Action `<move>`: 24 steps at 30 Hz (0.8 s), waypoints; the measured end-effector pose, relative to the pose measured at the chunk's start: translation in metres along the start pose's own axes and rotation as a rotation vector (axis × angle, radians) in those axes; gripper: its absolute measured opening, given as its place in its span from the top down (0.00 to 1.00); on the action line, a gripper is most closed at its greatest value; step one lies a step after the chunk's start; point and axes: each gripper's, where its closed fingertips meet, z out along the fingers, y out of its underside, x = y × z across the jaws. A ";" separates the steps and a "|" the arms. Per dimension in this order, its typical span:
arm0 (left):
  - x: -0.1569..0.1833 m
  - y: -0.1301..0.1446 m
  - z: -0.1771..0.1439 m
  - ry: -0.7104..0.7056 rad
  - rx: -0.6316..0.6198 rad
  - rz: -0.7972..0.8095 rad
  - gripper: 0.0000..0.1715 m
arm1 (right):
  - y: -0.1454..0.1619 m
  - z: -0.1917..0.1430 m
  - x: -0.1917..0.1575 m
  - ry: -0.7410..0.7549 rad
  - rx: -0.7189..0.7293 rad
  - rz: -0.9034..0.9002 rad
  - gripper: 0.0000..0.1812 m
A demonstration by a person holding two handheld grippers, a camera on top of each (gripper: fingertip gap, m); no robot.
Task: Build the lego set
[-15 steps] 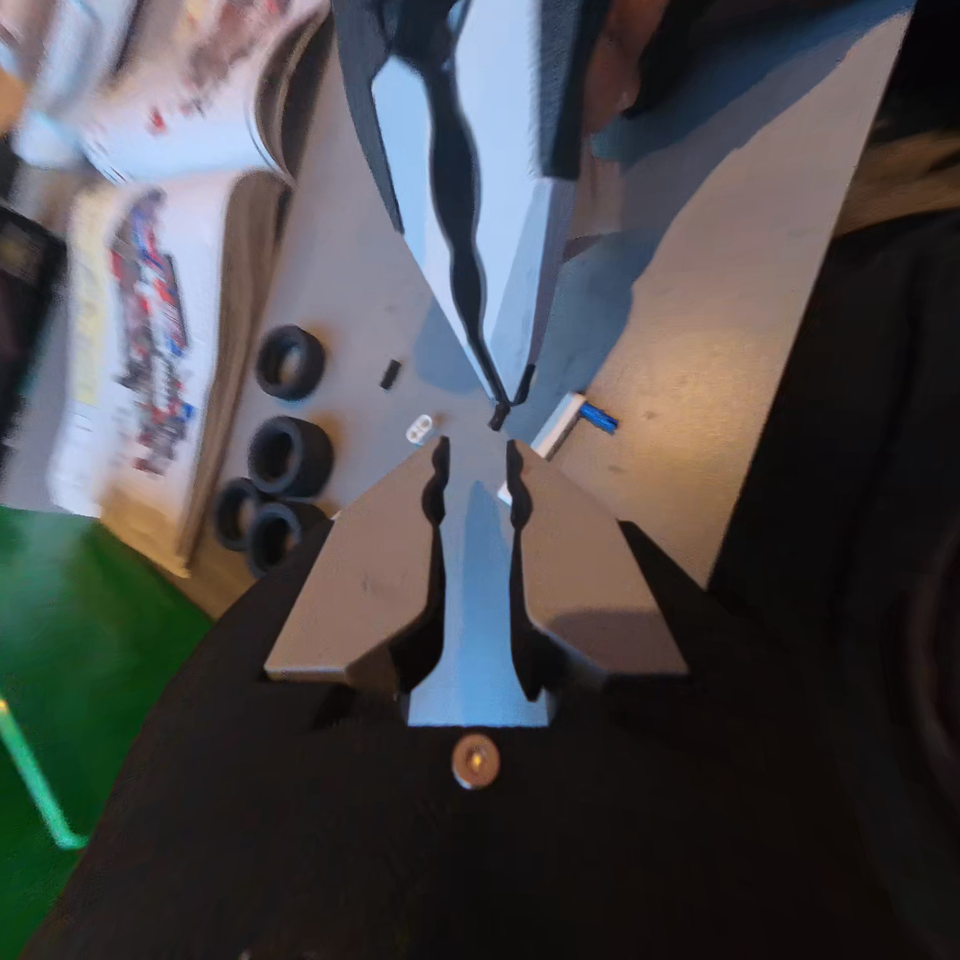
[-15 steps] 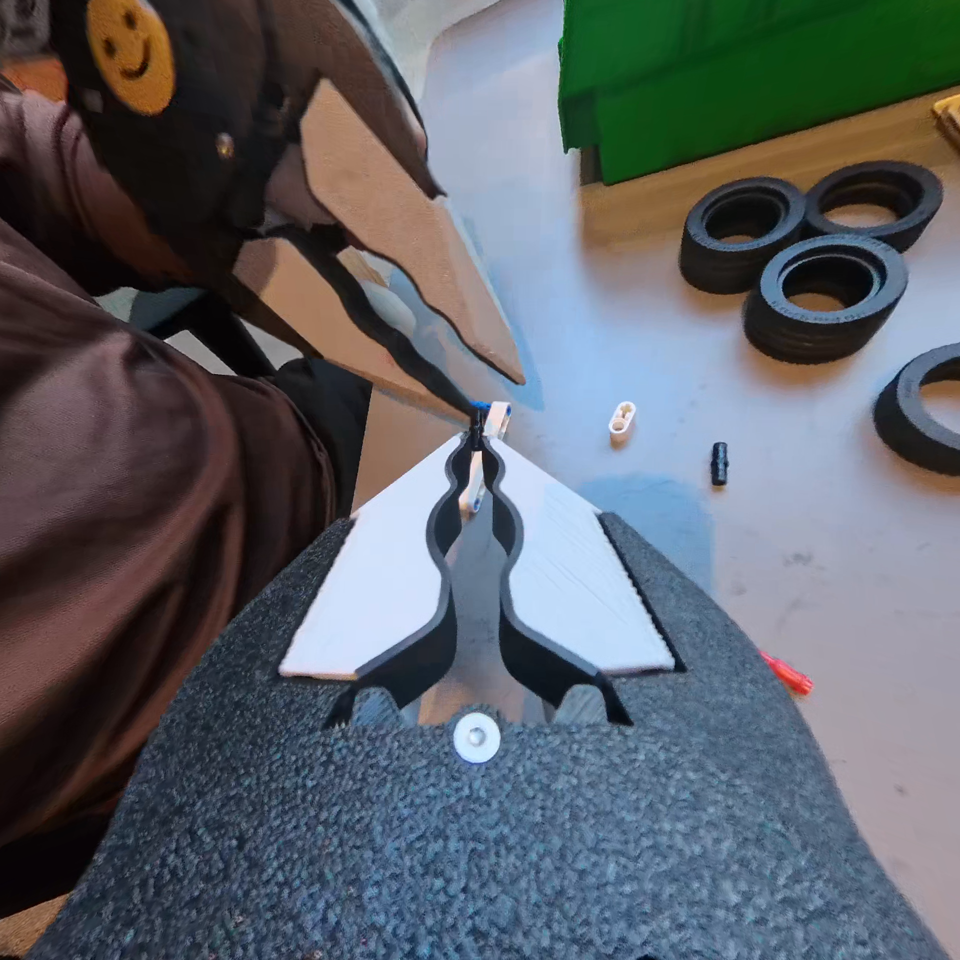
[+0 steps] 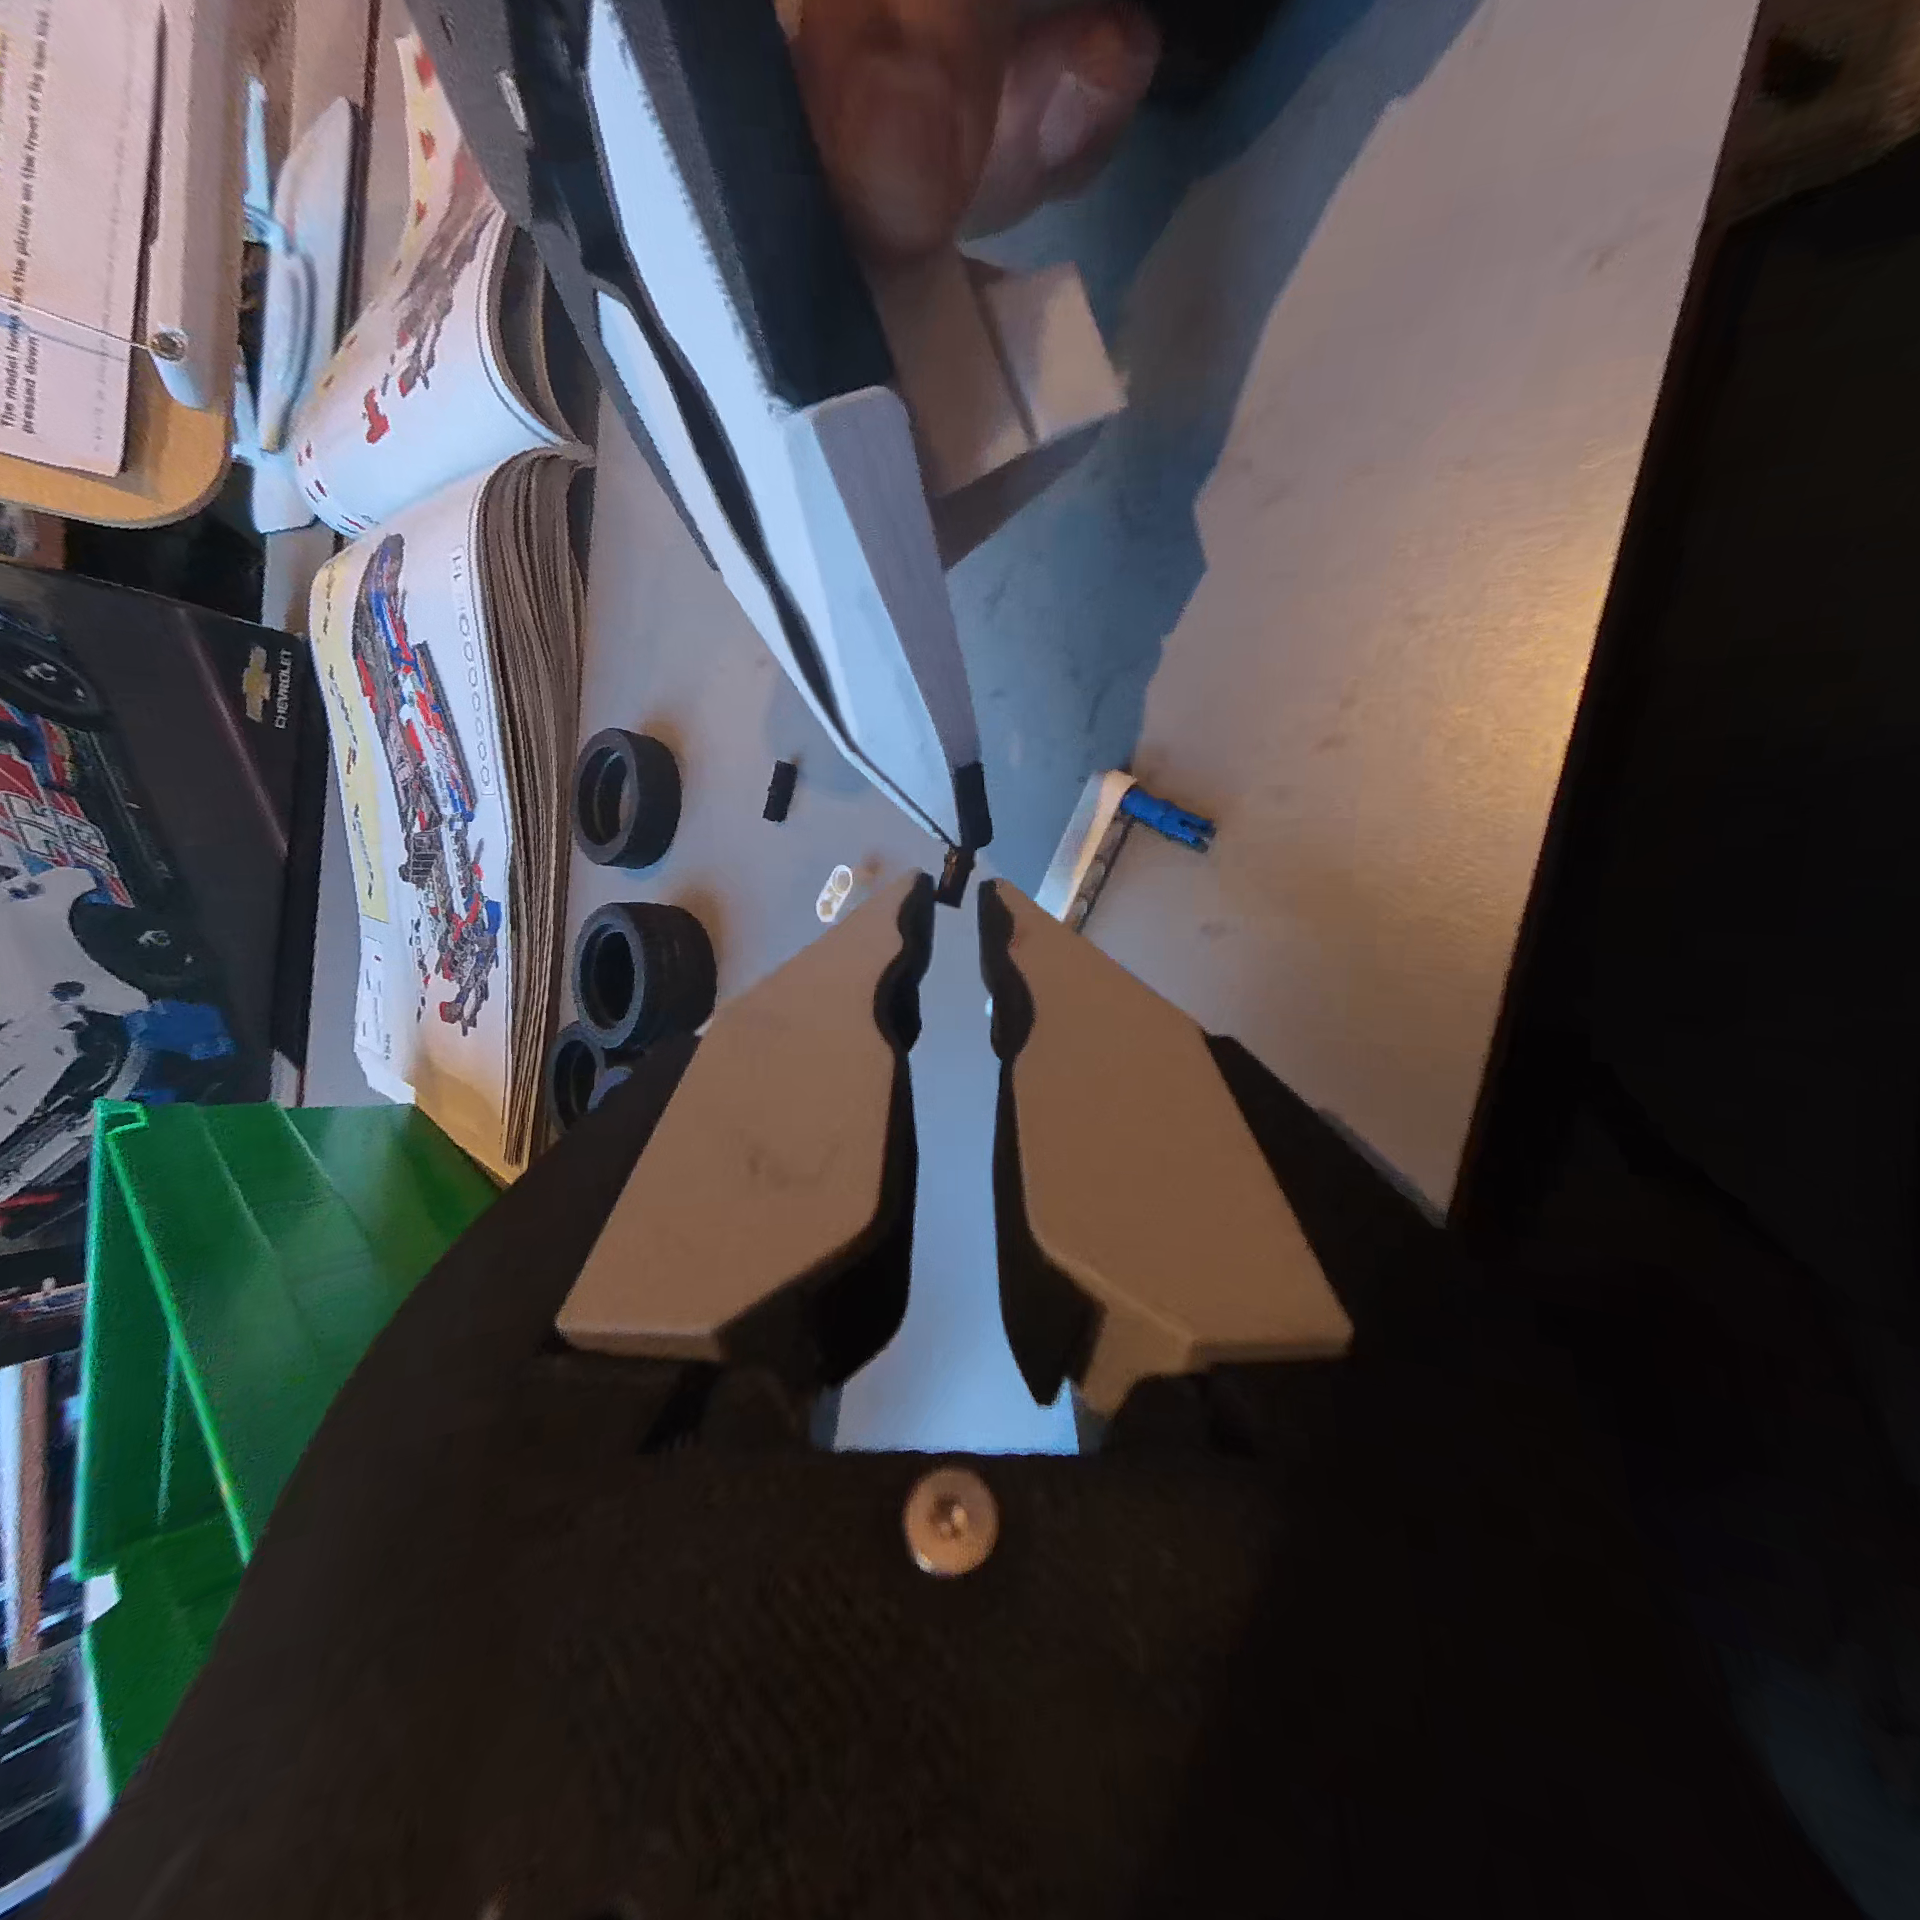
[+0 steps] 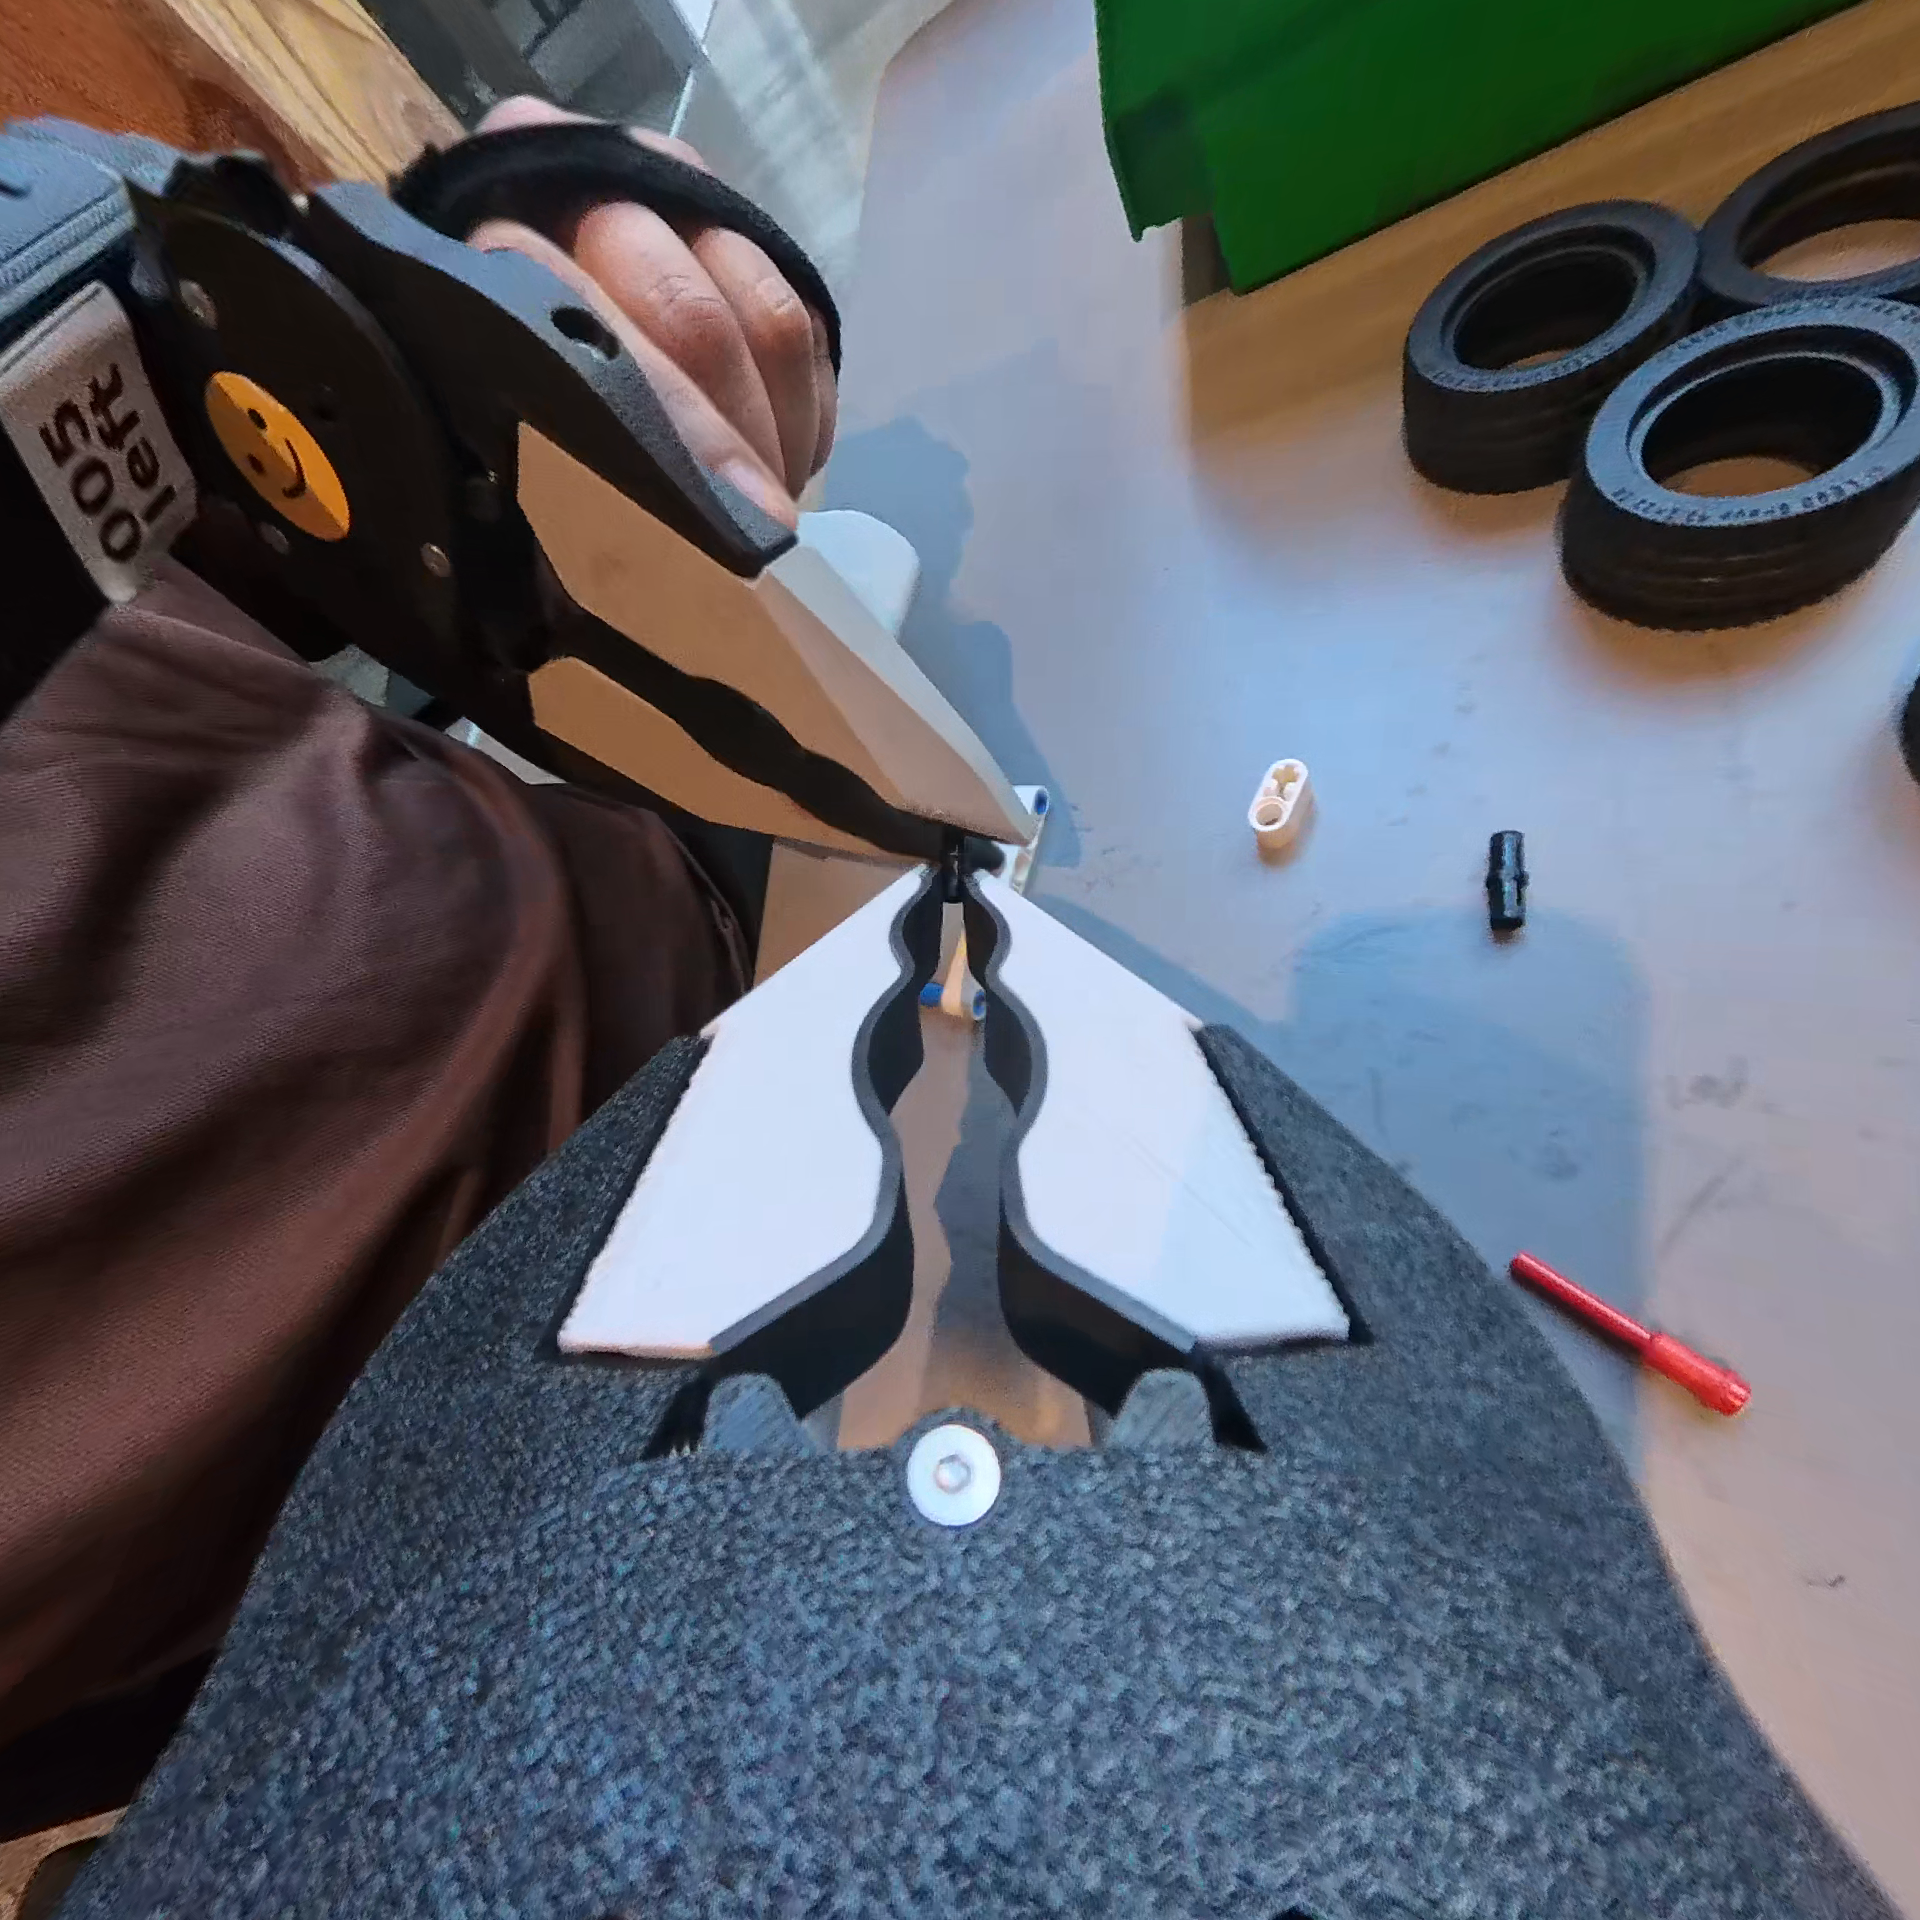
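Progress: early, you have only a white beam with blue pin (image 3: 1117,831) joined | right gripper (image 4: 951,883) pinches small black plastic pin (image 3: 954,871) above table | left gripper (image 3: 948,896) spread beside it | tyres (image 4: 1745,468), white connector (image 4: 1281,795), red axle (image 4: 1626,1332) unused.

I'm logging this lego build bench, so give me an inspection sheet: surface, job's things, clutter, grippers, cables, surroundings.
Surface: grey table, scuffed, partly sunlit.
Job's things: small black pin held off the table; white beam with blue pin; short white link; second black pin; red axle; black tyres; open instruction booklet.
Clutter: green box; clipboard.
Grippers: right gripper shut on the small black pin; left gripper narrowly open, tips at that pin.
Cables: nothing seen.
Surroundings: set box; person's brown sleeve.
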 end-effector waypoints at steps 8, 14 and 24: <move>-0.007 0.006 0.004 -0.071 -0.057 -0.027 1.00 | -0.006 -0.002 0.008 0.077 0.035 -0.013 0.98; -0.015 0.011 0.001 -0.040 -0.003 -0.249 1.00 | -0.020 0.000 0.012 0.155 0.113 -0.051 0.97; -0.019 0.016 -0.005 -0.012 0.060 -0.399 1.00 | -0.029 -0.003 0.010 0.134 0.179 -0.013 0.96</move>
